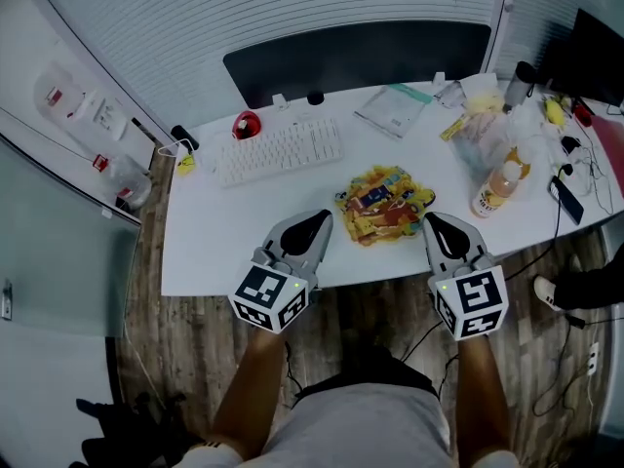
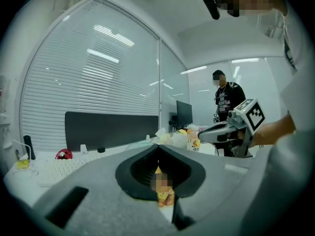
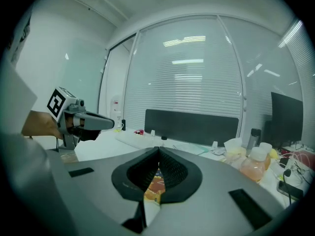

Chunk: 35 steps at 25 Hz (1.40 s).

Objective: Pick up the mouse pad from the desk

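The mouse pad (image 1: 383, 203), printed in yellow and orange, lies flat on the white desk (image 1: 214, 237) near its front edge. My left gripper (image 1: 320, 220) is shut and empty, its tips over the desk just left of the pad. My right gripper (image 1: 435, 224) is also shut and empty, its tips at the pad's right edge. In the left gripper view a strip of the pad (image 2: 165, 196) shows below the shut jaws of the left gripper (image 2: 158, 148), with the right gripper (image 2: 216, 132) beside it. In the right gripper view the pad (image 3: 155, 188) shows below the right gripper (image 3: 158, 151).
A white keyboard (image 1: 280, 149) and a red mouse (image 1: 246, 125) lie behind the pad to the left. A booklet (image 1: 393, 110), a juice bottle (image 1: 497, 188), a phone (image 1: 565, 200) and cables crowd the right end. A dark partition (image 1: 356, 57) backs the desk. A person (image 2: 226, 102) stands beyond.
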Available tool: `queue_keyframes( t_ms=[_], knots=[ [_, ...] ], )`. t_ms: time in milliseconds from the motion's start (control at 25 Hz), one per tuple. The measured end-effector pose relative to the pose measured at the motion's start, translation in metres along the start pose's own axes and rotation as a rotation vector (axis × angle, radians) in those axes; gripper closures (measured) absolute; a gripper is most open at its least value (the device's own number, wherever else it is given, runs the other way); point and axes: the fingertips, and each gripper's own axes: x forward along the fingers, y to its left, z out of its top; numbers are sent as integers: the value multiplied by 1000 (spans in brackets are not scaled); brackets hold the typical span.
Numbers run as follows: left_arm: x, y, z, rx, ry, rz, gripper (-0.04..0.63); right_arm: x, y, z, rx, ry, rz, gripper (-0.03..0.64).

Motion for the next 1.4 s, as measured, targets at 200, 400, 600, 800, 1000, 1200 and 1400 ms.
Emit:
queue_keyframes(
  t_ms=[200, 400, 600, 800, 1000, 1200, 1400],
  knots=[
    [33, 11, -16, -8, 52, 23, 580, 24, -23, -17, 12, 59, 8, 604],
    [56, 20, -29, -3, 100, 54, 580, 44, -43, -32, 22, 102, 21, 603],
    [72, 28, -42, -5, 150, 60, 578, 61, -56, -46, 31, 141, 25, 603],
    [83, 37, -55, -21, 217, 53, 578, 73, -58, -56, 42, 191, 34, 601],
    [96, 41, -72, -30, 292, 23, 572, 80, -58, -68, 45, 245, 29, 601],
    [108, 43, -92, -43, 378, -18, 437, 92, -60, -79, 54, 301, 18, 534],
    [117, 47, -117, -48, 474, -45, 363, 103, -62, -99, 77, 386, 7, 446]
  ],
)
